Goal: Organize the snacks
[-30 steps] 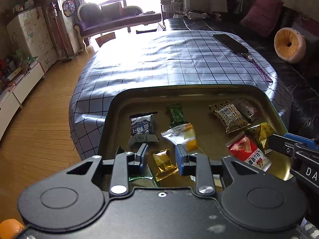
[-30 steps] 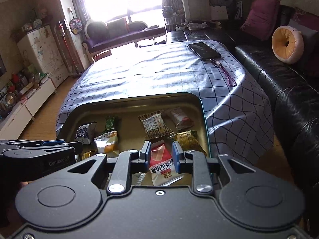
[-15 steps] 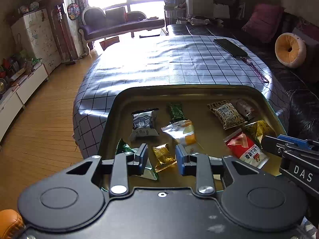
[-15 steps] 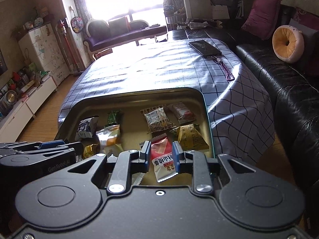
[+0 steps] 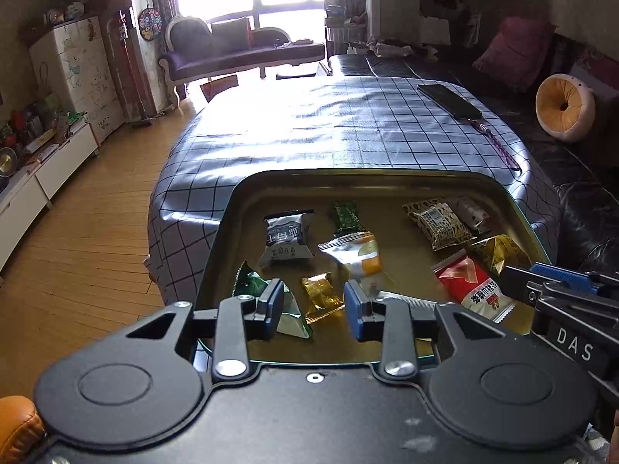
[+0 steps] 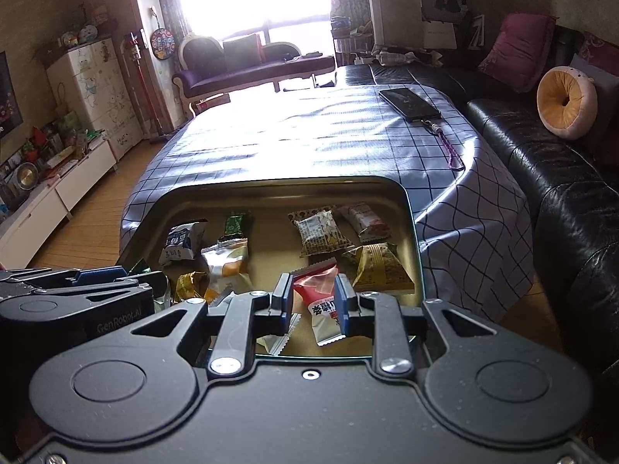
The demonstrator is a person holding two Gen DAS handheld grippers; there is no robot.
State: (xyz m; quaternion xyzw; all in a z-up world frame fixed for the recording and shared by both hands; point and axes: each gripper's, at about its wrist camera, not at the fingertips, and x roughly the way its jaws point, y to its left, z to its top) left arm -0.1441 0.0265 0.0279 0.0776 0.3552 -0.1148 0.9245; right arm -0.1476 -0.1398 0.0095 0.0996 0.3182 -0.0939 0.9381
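Now left tongs (image 5: pixel 312 305) have just been opening around gold candy (image 5: pixel 322 297); right tongs (image 6: pixel 312 297) stay clamped on red packet (image 6: pixel 319 298).

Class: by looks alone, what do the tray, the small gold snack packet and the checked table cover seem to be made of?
Tray: probably metal with a glossy brass-tone finish; its rim and floor mirror the light.
Small gold snack packet: likely crinkled metallic foil or plastic film; it glints and creases.
Checked table cover: seemingly coated vinyl or oilcloth; window glare sheens across it.
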